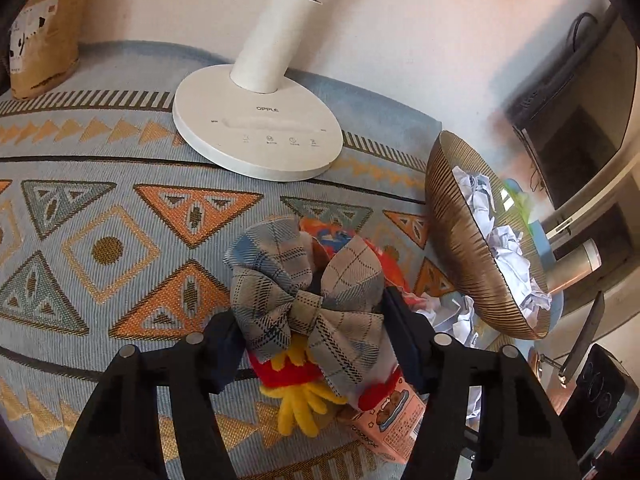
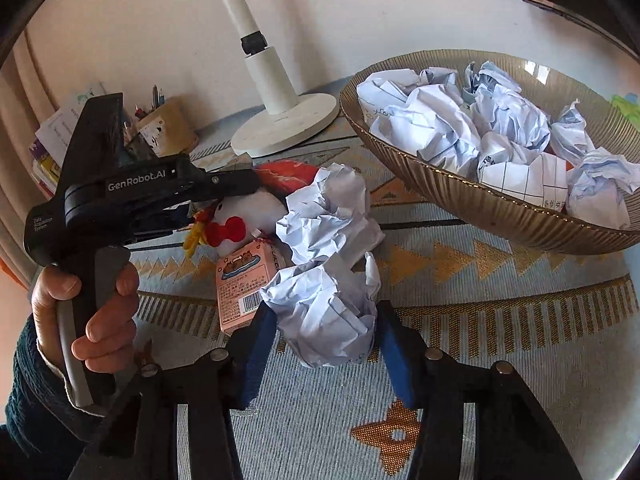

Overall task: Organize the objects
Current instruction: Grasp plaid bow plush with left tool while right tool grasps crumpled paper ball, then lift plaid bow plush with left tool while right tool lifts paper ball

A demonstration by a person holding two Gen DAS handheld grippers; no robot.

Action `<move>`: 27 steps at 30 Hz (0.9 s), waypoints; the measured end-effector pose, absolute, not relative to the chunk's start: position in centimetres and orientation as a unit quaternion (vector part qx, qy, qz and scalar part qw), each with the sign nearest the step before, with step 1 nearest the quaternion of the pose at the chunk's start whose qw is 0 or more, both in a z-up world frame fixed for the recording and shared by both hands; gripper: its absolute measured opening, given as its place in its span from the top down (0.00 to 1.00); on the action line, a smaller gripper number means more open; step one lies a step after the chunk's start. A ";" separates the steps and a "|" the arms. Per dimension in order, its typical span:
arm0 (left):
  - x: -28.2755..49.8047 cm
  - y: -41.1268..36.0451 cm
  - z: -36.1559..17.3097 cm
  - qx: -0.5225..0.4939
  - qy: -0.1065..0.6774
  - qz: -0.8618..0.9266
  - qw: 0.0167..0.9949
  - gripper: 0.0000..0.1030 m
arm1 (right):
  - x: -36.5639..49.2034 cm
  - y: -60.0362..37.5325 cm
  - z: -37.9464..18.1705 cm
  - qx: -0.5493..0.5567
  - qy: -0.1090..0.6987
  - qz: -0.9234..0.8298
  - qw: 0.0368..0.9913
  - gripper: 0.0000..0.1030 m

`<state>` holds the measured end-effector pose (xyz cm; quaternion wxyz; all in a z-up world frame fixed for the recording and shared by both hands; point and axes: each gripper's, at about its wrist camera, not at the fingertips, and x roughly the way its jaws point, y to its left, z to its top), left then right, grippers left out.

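Observation:
My left gripper (image 1: 312,332) is shut on a grey plaid fabric bow (image 1: 304,292), held above a plush chicken toy (image 1: 300,400) with yellow feet and red parts. A pink carton (image 1: 388,424) lies beside it. My right gripper (image 2: 326,332) is shut on a crumpled white paper ball (image 2: 324,316). A second paper ball (image 2: 328,216) lies just beyond it. The brown ribbed bowl (image 2: 492,208) at the right holds several crumpled papers (image 2: 480,128). The left gripper's body (image 2: 120,192) and the plush chicken (image 2: 240,216) show at the left of the right wrist view.
A white lamp base (image 1: 256,140) stands on the patterned tablecloth (image 1: 100,248) near the wall. A brown paper bag (image 1: 44,36) stands far left. An orange packet (image 1: 360,252) lies under the bow. Books and a pen holder (image 2: 160,128) stand at the left.

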<state>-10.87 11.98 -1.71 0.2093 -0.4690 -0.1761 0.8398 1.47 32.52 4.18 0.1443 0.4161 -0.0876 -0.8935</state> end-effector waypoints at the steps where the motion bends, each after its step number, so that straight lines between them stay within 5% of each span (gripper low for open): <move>1: -10.6 11.9 -1.4 -0.462 -0.174 0.846 0.204 0.53 | 2.0 32.8 4.6 0.402 -0.090 -0.899 0.146 0.52; 9: -3.8 9.2 3.0 -0.388 -0.157 0.886 0.201 0.54 | 5.6 35.7 6.3 0.358 -0.060 -0.924 0.122 0.52; 27: 2.8 6.7 -0.3 -0.368 -0.124 0.915 0.111 0.53 | 5.9 35.5 5.2 0.359 -0.018 -0.927 0.110 0.52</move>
